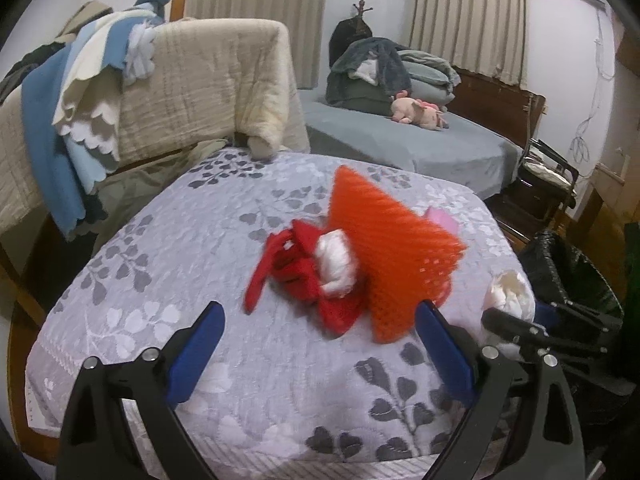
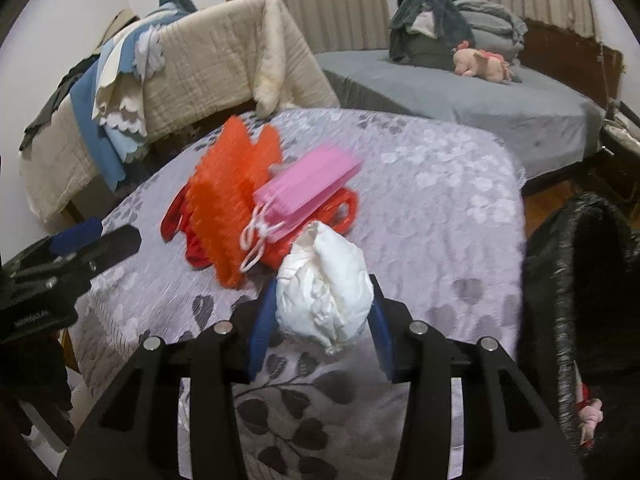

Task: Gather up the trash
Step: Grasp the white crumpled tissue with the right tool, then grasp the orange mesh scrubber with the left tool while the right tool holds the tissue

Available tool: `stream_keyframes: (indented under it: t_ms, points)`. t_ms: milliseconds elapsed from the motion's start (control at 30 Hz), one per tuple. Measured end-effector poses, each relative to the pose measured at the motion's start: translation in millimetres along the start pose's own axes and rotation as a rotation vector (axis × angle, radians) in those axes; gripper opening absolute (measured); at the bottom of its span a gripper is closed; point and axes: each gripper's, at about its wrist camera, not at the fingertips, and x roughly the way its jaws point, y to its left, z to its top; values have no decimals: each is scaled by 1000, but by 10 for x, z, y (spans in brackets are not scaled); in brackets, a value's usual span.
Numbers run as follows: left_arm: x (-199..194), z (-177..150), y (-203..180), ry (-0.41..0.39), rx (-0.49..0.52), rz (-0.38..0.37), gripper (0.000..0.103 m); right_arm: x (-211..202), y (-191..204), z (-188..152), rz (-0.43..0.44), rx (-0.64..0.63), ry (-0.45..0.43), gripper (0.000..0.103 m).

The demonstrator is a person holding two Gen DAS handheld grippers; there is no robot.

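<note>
- My right gripper (image 2: 322, 316) is clenched on a crumpled white tissue wad (image 2: 324, 296), soft and creased, both blue pads pressed against its sides, lifted just above the table.
- My left gripper (image 1: 320, 344) stands wide apart with nothing between its blue pads.
- The table wears a quilted grey cover (image 2: 420, 208) stitched with leaf shapes.
- A black-lined bin (image 2: 576, 288), its liner crinkled and glossy, sits at the table's right edge.
- On the cover lie an orange foam net (image 1: 384, 256), ribbed and open-meshed, red mesh (image 1: 296, 272), another white wad (image 1: 336, 260) and a pink ribbed sleeve (image 2: 304, 184).
</note>
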Motion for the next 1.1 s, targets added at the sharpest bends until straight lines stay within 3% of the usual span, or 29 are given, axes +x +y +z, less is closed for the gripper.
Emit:
stream_keyframes:
  t_ms: [467,633,967,1100]
  points:
    - [280,276,-439,-31,9,-66,92,-58,-412,143,-70,60,-40,42]
    - [410,313,-461,-19,2,-53,81,1,-422,122,-69,61,-26,42]
    - [435,231,-244,14,-44,-37,68,64,-398,110,-65,53,-11,42]
    - [476,218,-248,33,-44,-65,55,78,-388,104,-65,50,-6,42]
